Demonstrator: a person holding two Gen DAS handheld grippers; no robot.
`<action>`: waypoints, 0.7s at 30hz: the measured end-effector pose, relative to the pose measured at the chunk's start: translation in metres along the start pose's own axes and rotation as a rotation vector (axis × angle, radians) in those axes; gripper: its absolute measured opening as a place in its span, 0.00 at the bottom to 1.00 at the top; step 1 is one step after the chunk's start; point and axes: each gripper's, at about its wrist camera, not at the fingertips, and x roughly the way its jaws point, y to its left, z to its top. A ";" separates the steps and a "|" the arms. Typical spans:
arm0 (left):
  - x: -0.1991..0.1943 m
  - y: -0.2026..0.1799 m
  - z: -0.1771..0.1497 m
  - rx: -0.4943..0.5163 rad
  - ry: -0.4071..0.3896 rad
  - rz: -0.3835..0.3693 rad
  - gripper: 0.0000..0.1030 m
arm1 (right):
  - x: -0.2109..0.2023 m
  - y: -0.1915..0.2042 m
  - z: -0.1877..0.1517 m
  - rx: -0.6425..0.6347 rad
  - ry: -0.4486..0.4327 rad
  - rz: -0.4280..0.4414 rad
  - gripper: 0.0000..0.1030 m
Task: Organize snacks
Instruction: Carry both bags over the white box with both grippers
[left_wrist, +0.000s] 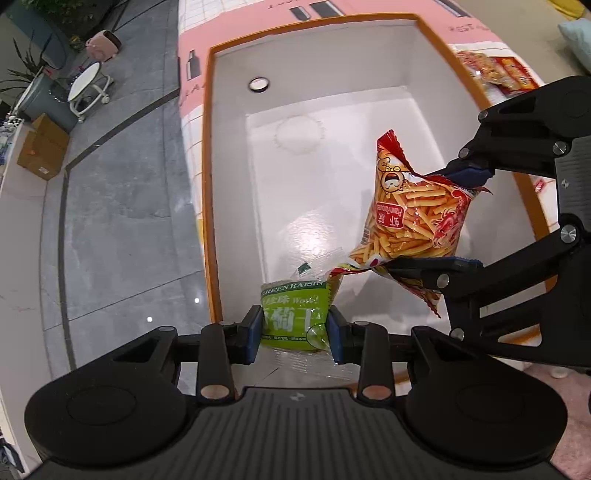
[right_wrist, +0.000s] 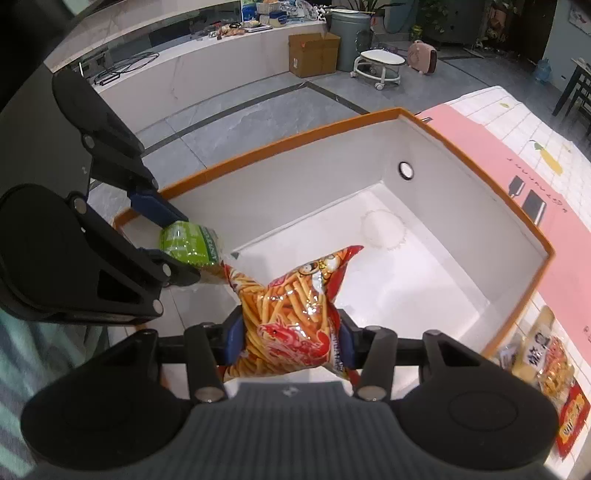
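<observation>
A white box with an orange rim (left_wrist: 208, 155) (right_wrist: 280, 142) lies open below both grippers. My left gripper (left_wrist: 293, 334) is shut on a green raisin packet (left_wrist: 293, 310) (right_wrist: 188, 245), held over the box's near edge. My right gripper (right_wrist: 291, 341) (left_wrist: 467, 218) is shut on a red and clear bag of prawn sticks (right_wrist: 291, 295) (left_wrist: 410, 218), which hangs over the inside of the box. The two packets almost touch at their corners. The white floor of the box (left_wrist: 314, 192) holds no snack that I can see.
More snack bags (right_wrist: 554, 365) (left_wrist: 495, 70) lie on the pink and white tablecloth (right_wrist: 517, 155) beside the box. Beyond the table is a grey tiled floor (left_wrist: 122, 229) with a cardboard box (right_wrist: 314, 53), a white stool (right_wrist: 378, 64) and a long white counter (right_wrist: 207, 66).
</observation>
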 end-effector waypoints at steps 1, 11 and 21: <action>0.002 0.002 0.001 -0.003 0.001 0.010 0.39 | 0.003 0.001 0.003 -0.002 0.004 -0.002 0.47; 0.002 0.019 0.006 -0.054 -0.012 0.021 0.39 | 0.033 0.017 0.023 -0.043 0.074 -0.023 0.47; 0.004 0.014 0.006 -0.040 0.017 0.026 0.45 | 0.043 0.017 0.019 -0.052 0.125 -0.021 0.56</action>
